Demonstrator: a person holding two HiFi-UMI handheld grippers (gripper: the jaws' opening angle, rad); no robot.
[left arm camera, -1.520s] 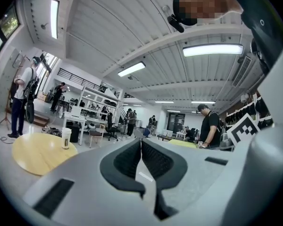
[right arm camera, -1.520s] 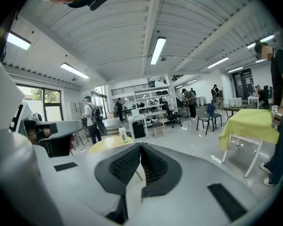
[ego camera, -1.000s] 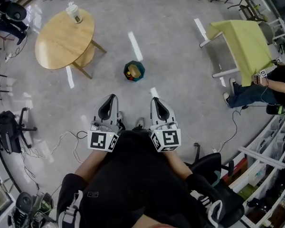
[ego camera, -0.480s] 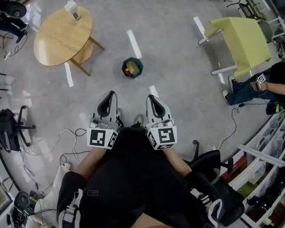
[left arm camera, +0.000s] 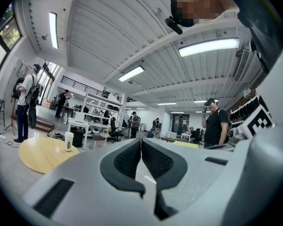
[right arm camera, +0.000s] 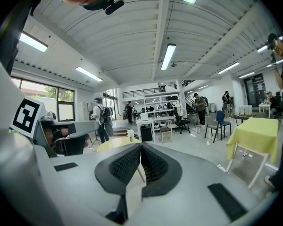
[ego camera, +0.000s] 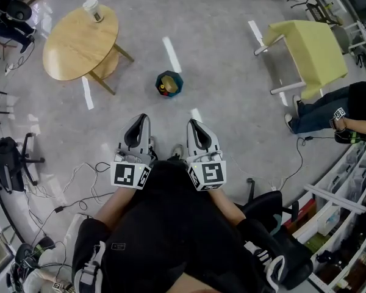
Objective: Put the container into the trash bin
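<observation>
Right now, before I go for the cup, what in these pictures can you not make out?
- Trash bin contents: head view, too small; only yellow and red bits show.
- Cup on the round table: whether it is full or empty and what its label says, too small and far in every view.
- Seated person: head view, cut off by the right edge.
</observation>
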